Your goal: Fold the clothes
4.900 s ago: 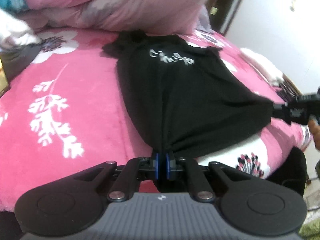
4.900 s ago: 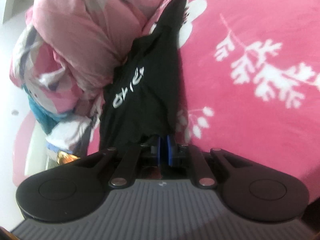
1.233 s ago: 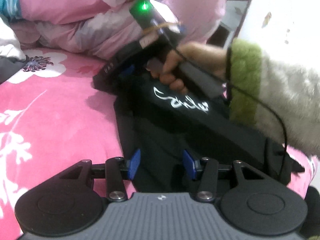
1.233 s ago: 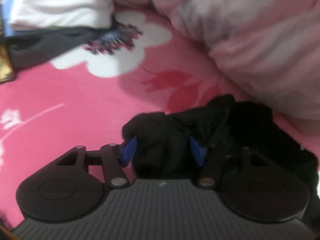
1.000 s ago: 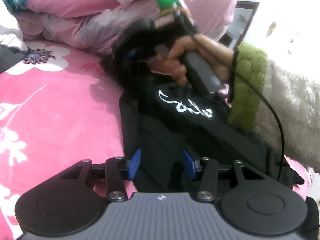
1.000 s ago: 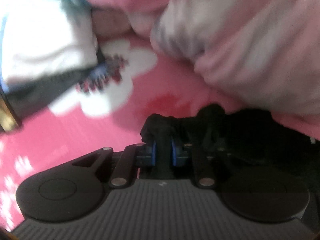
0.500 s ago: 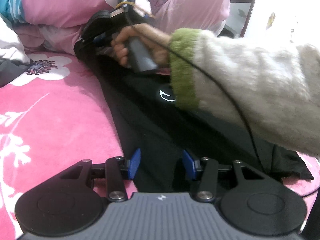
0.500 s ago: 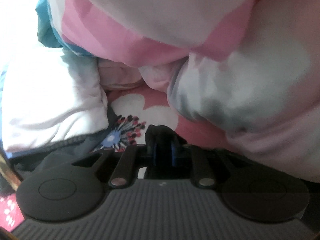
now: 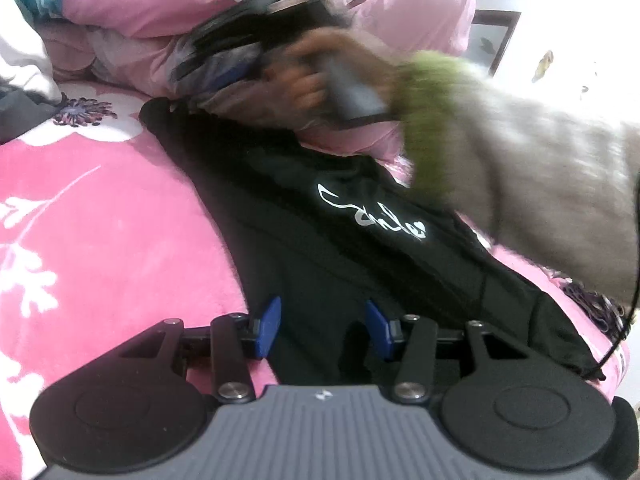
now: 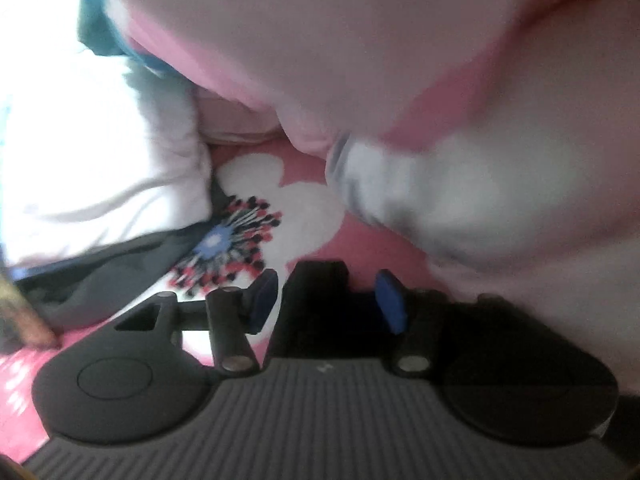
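A black T-shirt (image 9: 360, 248) with white script lies spread on the pink flowered bedspread (image 9: 100, 220). My left gripper (image 9: 324, 328) is open over the shirt's near hem, and black cloth lies between its blue pads (image 9: 270, 326) without being pinched. The shirt's sleeve tip (image 9: 160, 114) rests flat at the far left. A hand (image 9: 304, 84) in a green-cuffed fuzzy sleeve holds my right gripper (image 9: 224, 64), blurred, just above that sleeve tip. In the right wrist view the right gripper (image 10: 328, 302) is open, with black cloth (image 10: 316, 284) loose between its fingers.
A heaped pink and white quilt (image 9: 160, 4) fills the back of the bed, close over the right gripper (image 10: 400, 60). A white cloth (image 10: 80, 160) and a dark grey garment (image 10: 100, 264) lie at the far left. A white wall and a dark doorway (image 9: 492, 40) stand at the right.
The right gripper, shut on the sleeve half a second ago, has opened and the sleeve now lies on the bed at the far left. The left gripper stays open over the hem.
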`<state>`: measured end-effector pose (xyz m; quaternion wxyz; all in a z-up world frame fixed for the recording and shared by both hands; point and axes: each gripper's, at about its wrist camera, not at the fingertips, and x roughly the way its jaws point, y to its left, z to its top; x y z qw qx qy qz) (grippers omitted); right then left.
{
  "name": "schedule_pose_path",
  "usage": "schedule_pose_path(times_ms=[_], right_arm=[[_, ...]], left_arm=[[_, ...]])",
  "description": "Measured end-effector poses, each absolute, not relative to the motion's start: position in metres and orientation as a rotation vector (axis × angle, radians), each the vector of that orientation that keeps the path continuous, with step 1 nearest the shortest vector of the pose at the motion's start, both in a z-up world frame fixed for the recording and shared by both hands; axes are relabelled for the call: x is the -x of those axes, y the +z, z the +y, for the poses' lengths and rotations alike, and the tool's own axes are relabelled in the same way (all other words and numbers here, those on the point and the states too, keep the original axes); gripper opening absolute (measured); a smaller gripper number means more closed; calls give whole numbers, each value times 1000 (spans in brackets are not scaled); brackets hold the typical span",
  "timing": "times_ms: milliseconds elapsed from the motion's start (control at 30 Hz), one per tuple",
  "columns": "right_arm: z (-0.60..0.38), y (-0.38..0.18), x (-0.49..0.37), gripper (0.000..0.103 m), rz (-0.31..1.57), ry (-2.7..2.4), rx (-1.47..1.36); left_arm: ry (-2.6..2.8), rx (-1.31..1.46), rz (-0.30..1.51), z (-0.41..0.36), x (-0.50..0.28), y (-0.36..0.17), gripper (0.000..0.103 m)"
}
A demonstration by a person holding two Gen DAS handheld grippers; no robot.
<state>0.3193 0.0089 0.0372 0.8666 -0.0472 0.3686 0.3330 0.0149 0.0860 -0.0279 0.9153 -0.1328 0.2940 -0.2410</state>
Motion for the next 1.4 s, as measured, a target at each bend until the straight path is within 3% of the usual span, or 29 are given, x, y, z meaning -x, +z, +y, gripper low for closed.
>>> schedule_pose_path(times_ms=[300, 500, 767, 800, 833, 1000, 1400], right_arm=[[-234, 124, -219, 58, 672, 431, -159], [-372, 62, -225, 55, 867, 53, -369], [-431, -21, -291, 54, 923, -129, -421], [-430, -23, -292, 43, 912, -119, -412], [-429, -24, -292, 1, 901, -108, -404], [-428, -8, -286, 2, 752, -35, -460], [-458, -25, -318, 6, 714, -85, -635]], left_arm=[[-489, 266, 602, 85, -17, -29, 49], [-497, 293, 599, 88, -17, -30, 49], [-507, 322, 596, 91, -21, -33, 49], [-510, 332, 596, 92, -21, -34, 49], [-512, 341, 595, 94, -22, -35, 49], [-512, 347, 588, 94, -22, -37, 49], [-499, 331, 584, 92, -20, -37, 47]])
